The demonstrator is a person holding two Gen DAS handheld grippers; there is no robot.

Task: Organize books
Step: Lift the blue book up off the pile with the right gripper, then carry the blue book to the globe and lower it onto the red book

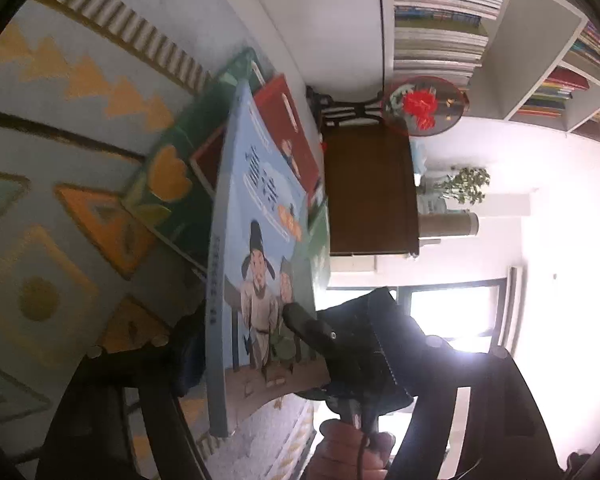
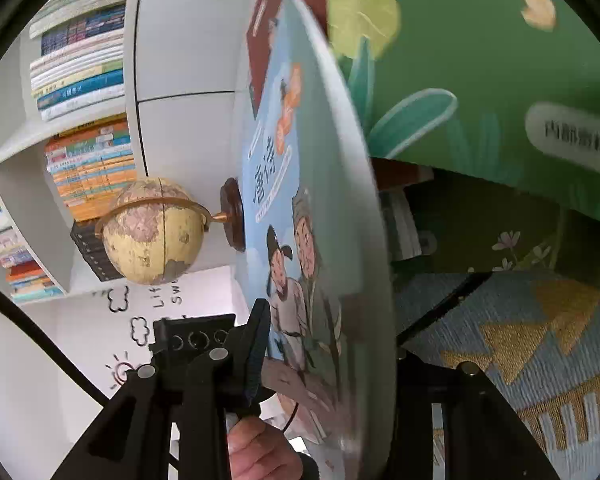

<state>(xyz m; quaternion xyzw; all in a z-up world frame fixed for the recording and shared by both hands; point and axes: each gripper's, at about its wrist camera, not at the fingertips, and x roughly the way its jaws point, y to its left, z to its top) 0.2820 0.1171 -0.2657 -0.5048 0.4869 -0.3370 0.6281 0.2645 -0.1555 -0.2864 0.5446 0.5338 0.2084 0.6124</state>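
Observation:
A light blue picture book (image 1: 256, 248) with two robed figures on its cover is held between both grippers, tilted on edge. My left gripper (image 1: 244, 340) is shut on its lower edge; one finger (image 1: 303, 324) presses the cover. My right gripper (image 2: 323, 356) is shut on the same blue book (image 2: 300, 208), one finger (image 2: 256, 356) on its cover. Behind it lie a red book (image 1: 288, 132) and a green flowered book (image 1: 172, 184), which also fills the right wrist view (image 2: 479, 80).
A patterned blue and yellow rug (image 1: 60, 128) lies under the books. White shelves with book rows (image 1: 439, 20) stand behind, with a round red ornament (image 1: 423, 106) and dark wooden box (image 1: 369, 192). A globe (image 2: 156, 232) stands by shelves (image 2: 88, 80).

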